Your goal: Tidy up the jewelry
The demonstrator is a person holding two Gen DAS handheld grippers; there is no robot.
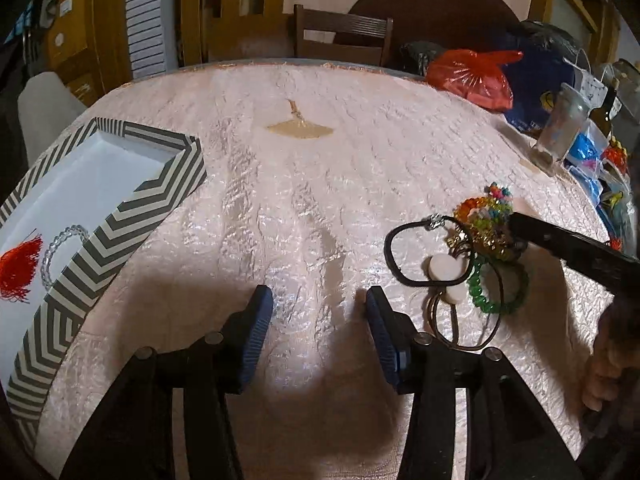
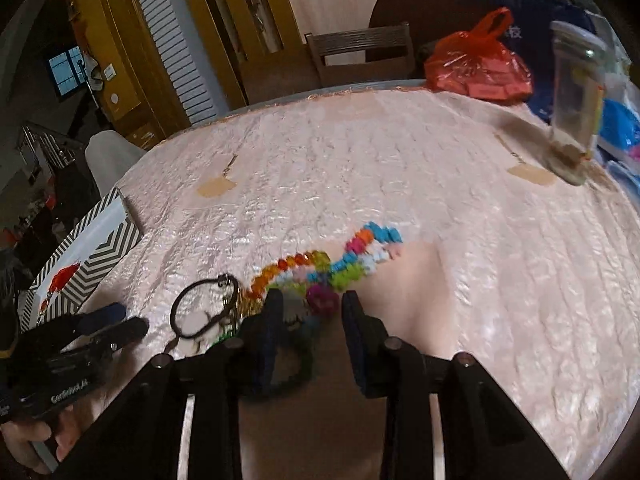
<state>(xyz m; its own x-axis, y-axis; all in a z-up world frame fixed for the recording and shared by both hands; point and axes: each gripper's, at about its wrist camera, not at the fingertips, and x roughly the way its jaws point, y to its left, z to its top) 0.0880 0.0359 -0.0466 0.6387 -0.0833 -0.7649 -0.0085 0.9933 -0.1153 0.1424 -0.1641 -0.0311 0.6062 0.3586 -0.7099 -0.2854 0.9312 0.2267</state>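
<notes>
Striped box [image 1: 100, 240] cut by frame edge; beside it, red tassel [image 1: 18, 268] partly cropped; bead pile [image 2: 320, 268] motion-blurred, strands indistinguishable.

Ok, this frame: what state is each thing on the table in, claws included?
Striped box: open, holds red tassel and clear bracelet.
Jewelry pile: tangled on the tablecloth, outside the box.
Left claw: open, empty.
Right claw: open, over the pile.
Jar: upright.
</notes>
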